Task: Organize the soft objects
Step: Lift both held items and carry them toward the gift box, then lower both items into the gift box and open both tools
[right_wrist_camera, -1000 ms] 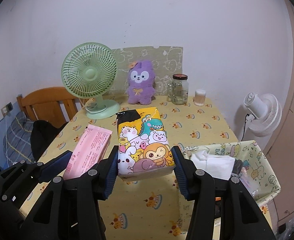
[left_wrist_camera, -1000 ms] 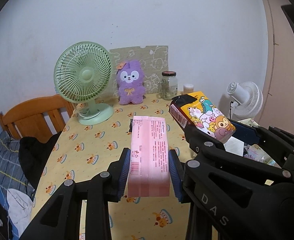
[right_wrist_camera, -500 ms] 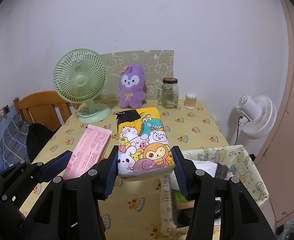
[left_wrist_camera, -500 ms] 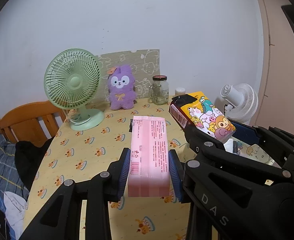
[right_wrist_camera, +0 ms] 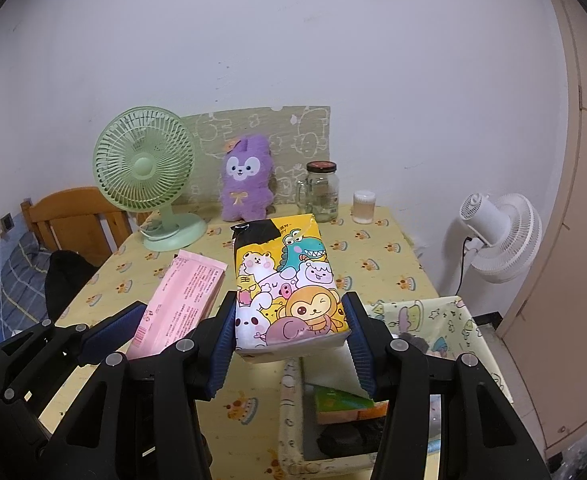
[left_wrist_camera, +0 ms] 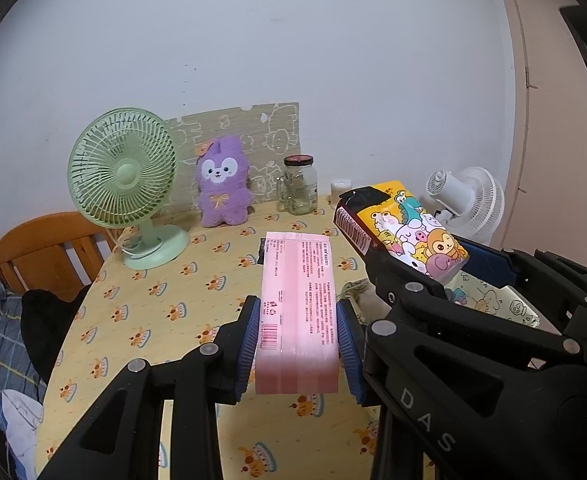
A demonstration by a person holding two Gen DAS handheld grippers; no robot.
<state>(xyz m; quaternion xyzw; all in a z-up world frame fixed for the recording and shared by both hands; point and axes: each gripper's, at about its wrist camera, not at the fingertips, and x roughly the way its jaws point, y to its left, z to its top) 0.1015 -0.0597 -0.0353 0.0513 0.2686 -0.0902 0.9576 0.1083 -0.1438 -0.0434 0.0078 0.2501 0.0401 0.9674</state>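
L claw (left_wrist_camera: 298, 344) clamped on pink pack (left_wrist_camera: 298, 300), held above counter (left_wrist_camera: 165, 304) | R claw (right_wrist_camera: 291, 338) clamped on cartoon-print pack (right_wrist_camera: 289, 284), held over edge of fabric bin (right_wrist_camera: 445, 316) just R of counter | bin seen w/ soft items inside | plush bunny (right_wrist_camera: 247, 184), green fan (right_wrist_camera: 145, 168), jar (right_wrist_camera: 322, 190) at back by wall

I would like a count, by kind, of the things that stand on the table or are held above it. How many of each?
Tissue packs, held: 2 (pink pack, cartoon pack)
Fans: 1 (green fan)
Plush toys: 1 (purple plush)
Jars: 1 (glass jar)
Small containers: 1 (white container)
Total: 6
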